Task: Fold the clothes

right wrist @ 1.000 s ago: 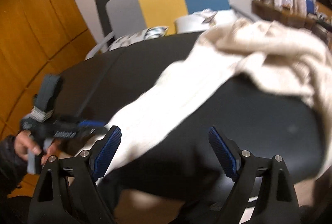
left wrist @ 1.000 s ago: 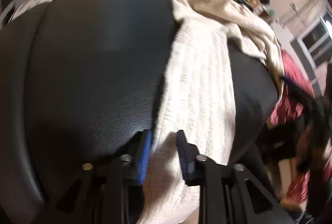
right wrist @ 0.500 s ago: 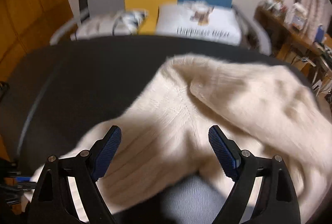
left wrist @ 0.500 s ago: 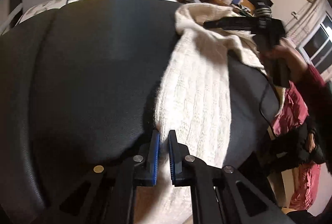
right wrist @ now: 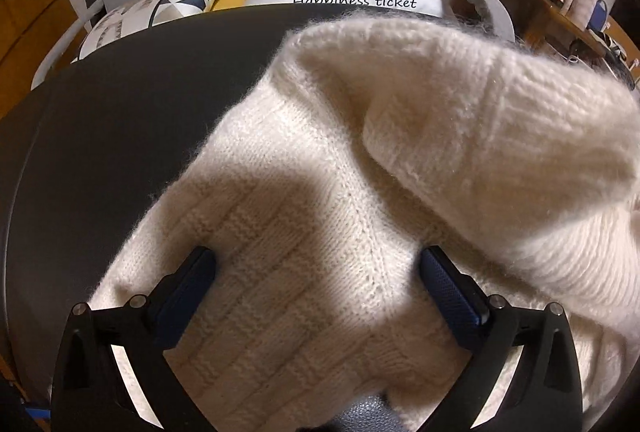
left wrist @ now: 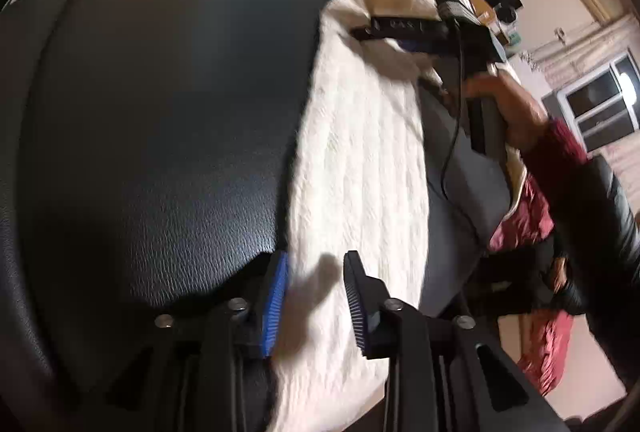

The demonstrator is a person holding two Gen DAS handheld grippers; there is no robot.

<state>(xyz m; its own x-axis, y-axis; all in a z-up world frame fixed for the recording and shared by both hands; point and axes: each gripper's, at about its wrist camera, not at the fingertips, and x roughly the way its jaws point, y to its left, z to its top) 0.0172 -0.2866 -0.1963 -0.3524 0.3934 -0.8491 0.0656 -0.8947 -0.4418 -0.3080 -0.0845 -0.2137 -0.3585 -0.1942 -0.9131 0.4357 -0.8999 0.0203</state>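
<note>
**A:** Because the cream sweater [left wrist: 360, 152] lies as a long band on the black leather surface [left wrist: 160, 112], I want to know first how its long axis runs from the tongs.

**B:** It runs straight away from the left gripper [left wrist: 314, 296], from the near edge of the leather surface toward its far edge. That gripper stands spread, with a gap between its blue pads [left wrist: 274, 308], and the near end of the band lies in this gap. I judge it is not pinched now.

**A:** And the other one?

**B:** The right gripper [right wrist: 320, 296] is at the far end of the band, where the sweater is bunched. It is also spread wide, with the pads pressing down on the knit on both sides. So each hand is near to one end, and a fold would bring one end toward the other along this axis.

**A:** How is the material?

**B:** Thick, fuzzy wool with a block pattern, and a ribbed cuff or hem [right wrist: 500, 120] folded over on top. It is soft and will sag. The leather is smooth and grained, so I think the knit can slide on it.
</note>
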